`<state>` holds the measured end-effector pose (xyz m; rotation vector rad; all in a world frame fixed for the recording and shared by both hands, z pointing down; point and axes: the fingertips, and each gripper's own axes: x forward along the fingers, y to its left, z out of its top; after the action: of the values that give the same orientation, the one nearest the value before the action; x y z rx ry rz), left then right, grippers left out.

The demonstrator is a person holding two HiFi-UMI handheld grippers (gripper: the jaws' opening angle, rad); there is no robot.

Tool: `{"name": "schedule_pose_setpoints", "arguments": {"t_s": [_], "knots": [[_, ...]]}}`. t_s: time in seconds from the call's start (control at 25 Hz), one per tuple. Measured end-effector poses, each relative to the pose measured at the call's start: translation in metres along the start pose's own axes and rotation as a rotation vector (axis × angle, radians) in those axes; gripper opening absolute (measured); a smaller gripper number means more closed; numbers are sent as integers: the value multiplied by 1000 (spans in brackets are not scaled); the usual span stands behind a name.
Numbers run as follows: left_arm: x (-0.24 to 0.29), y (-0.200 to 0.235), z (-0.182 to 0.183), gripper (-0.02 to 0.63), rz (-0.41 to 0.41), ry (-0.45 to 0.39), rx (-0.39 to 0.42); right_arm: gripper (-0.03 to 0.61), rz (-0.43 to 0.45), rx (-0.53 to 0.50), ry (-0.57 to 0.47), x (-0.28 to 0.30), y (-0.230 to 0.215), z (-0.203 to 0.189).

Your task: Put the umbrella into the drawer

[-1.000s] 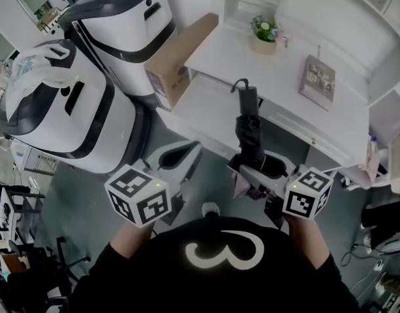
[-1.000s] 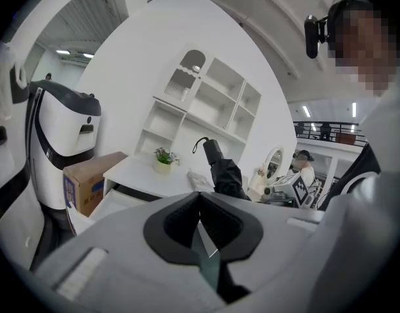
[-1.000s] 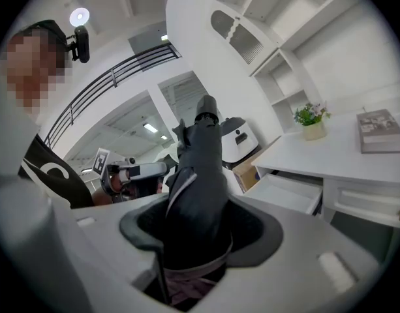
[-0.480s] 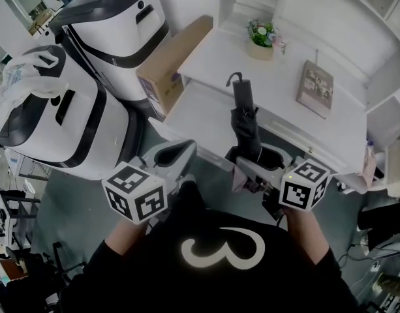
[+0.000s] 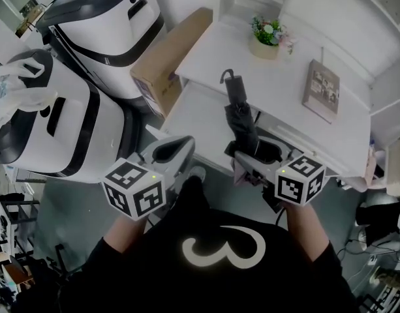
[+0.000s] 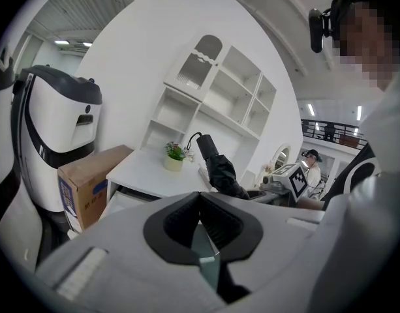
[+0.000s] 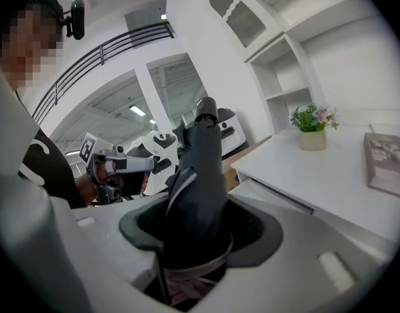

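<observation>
A folded black umbrella (image 5: 237,113) with a hooked handle stands in my right gripper (image 5: 252,155), which is shut on its lower end. It slants up over the open white drawer (image 5: 193,109) and the front of the white desk (image 5: 278,77). In the right gripper view the umbrella (image 7: 200,175) fills the space between the jaws of the right gripper (image 7: 200,222). My left gripper (image 5: 177,150) hangs just left of it, near the drawer's front edge, jaws together and empty. From the left gripper (image 6: 201,204) I see the umbrella (image 6: 216,168) and the drawer (image 6: 131,197).
A cardboard box (image 5: 170,54) leans against the desk's left end. A potted plant (image 5: 268,34) and a book (image 5: 320,83) sit on the desktop, with white shelves behind. Two big white-and-black machines (image 5: 69,116) stand at the left.
Both grippers have moved forward toward the desk and slightly down. The umbrella went with the right gripper, and its handle now reaches farther over the desktop.
</observation>
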<state>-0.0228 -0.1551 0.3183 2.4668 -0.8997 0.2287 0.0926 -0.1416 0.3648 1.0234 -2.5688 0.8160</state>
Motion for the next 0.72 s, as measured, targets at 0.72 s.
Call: {"name": "schedule_pose_setpoints", "arguments": {"t_s": [0.72], "knots": [[45, 138, -8, 8, 43, 111, -123, 235, -29, -97, 326, 150, -83, -35]]}}
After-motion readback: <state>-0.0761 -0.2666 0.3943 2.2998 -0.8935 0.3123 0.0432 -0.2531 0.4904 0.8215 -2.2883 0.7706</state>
